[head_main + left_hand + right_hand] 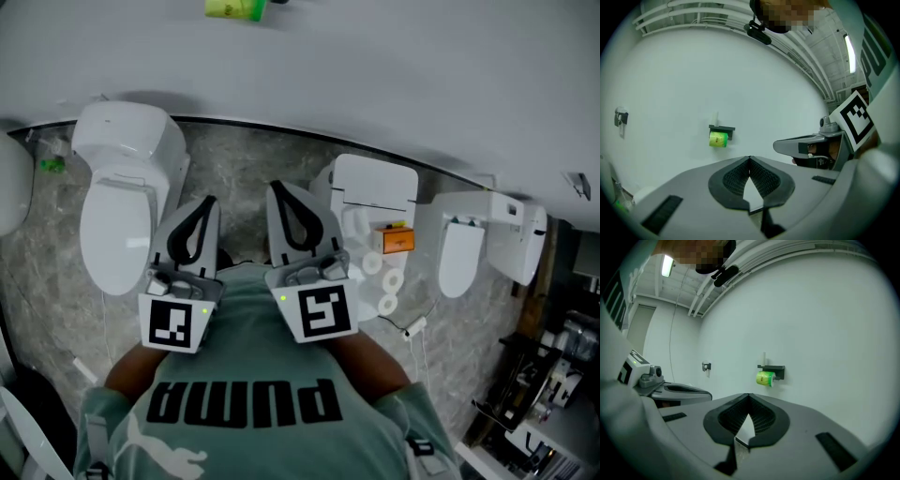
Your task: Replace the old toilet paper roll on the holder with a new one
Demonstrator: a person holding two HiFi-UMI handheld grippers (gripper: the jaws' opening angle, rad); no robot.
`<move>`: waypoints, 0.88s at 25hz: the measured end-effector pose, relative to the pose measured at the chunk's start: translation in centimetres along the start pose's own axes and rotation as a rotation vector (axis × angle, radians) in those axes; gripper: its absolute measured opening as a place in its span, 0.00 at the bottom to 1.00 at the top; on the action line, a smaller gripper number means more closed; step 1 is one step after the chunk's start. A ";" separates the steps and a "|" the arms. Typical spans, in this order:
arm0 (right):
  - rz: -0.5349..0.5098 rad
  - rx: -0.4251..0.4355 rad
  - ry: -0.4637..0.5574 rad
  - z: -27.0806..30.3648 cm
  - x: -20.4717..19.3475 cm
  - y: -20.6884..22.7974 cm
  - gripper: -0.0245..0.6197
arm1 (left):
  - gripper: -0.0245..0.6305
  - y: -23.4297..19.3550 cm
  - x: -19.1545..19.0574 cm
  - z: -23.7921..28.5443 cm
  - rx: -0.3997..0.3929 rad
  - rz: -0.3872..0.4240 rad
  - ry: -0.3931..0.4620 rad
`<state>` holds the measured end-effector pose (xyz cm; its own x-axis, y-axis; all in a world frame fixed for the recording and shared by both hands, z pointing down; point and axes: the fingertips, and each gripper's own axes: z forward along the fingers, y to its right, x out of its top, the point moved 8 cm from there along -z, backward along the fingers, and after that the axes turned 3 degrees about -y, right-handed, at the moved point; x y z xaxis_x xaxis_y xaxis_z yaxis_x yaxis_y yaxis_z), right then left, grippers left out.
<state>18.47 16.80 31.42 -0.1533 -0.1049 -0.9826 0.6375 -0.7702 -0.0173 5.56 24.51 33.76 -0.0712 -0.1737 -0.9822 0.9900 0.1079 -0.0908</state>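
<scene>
A green toilet paper roll (718,139) hangs on a black wall holder (722,128) on the pale wall ahead; it also shows as the green roll (765,378) under the holder (772,369) and as the roll (234,8) at the top edge. My left gripper (750,159) and right gripper (749,395) are both shut and hold nothing. They are held side by side close to my chest, the left gripper (208,202) beside the right gripper (277,190), well short of the wall. Several white rolls (386,279) lie on the floor to the right.
Three white toilets stand along the wall: one at the left (122,202), a tank unit in the middle (375,187), one at the right (469,248). An orange box (397,239) sits by the white rolls. A small metal fitting (707,366) is on the wall. Racks (544,412) are at the lower right.
</scene>
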 end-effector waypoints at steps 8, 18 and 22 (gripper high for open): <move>0.012 0.074 0.044 -6.0 -1.3 5.7 0.05 | 0.04 7.9 -0.4 0.8 0.104 0.043 -0.006; 0.009 0.192 0.015 -9.0 -3.7 7.9 0.05 | 0.04 11.4 -1.8 0.9 0.188 0.047 -0.062; 0.018 0.204 0.001 -9.4 -4.3 8.2 0.04 | 0.04 12.0 -2.5 1.2 0.190 0.035 -0.060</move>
<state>31.47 16.81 33.80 -0.1423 -0.1191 -0.9826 0.4740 -0.8797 0.0380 17.75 25.11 35.34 -0.0348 -0.2314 -0.9722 0.9973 -0.0706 -0.0188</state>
